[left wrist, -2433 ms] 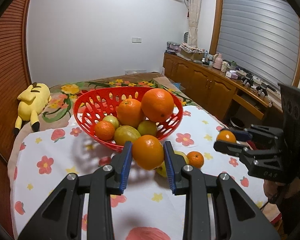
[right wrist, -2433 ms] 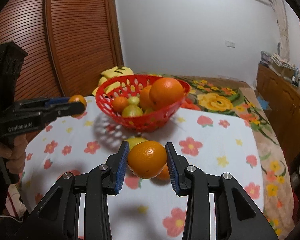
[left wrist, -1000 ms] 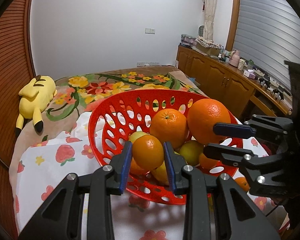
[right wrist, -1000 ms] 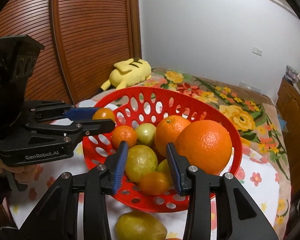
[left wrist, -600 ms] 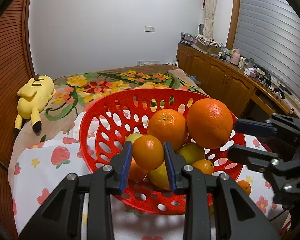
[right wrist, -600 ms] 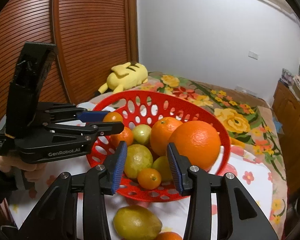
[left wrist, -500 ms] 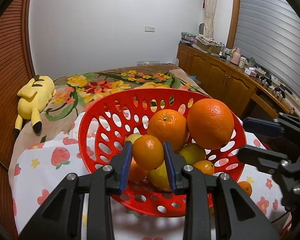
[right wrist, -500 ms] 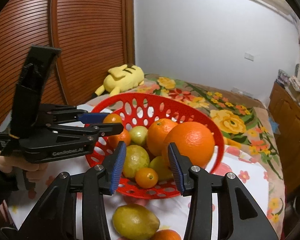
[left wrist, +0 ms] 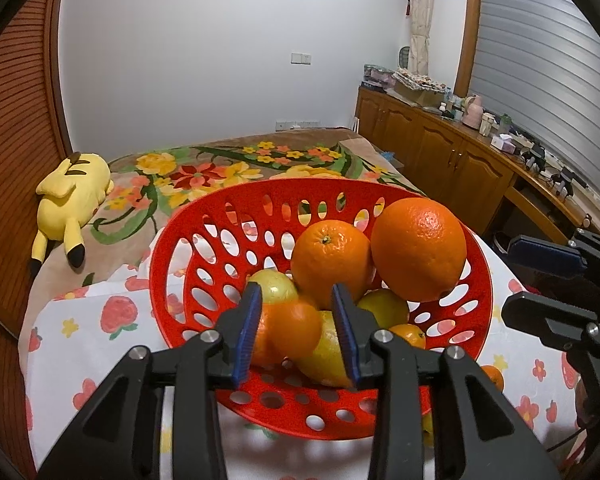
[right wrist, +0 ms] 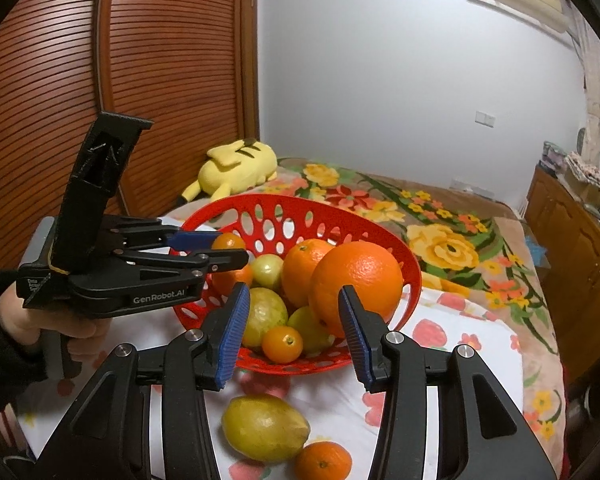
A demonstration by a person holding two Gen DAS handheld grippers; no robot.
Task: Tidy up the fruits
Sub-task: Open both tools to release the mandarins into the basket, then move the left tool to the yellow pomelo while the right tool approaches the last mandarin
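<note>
fruit piled high in the red basket (left wrist: 172, 264) could roll out: the left gripper (left wrist: 298, 330), its jaws just eased apart, lets a small orange (left wrist: 294, 330) drop among the heap, while the right gripper (right wrist: 292, 334) hangs narrowly open and empty beside a big orange (right wrist: 358, 278).

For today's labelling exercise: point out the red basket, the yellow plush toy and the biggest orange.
red basket (left wrist: 172, 248): left wrist view, left wall.
yellow plush toy (right wrist: 240, 164): right wrist view, body.
biggest orange (left wrist: 418, 248): left wrist view, front peel.
</note>
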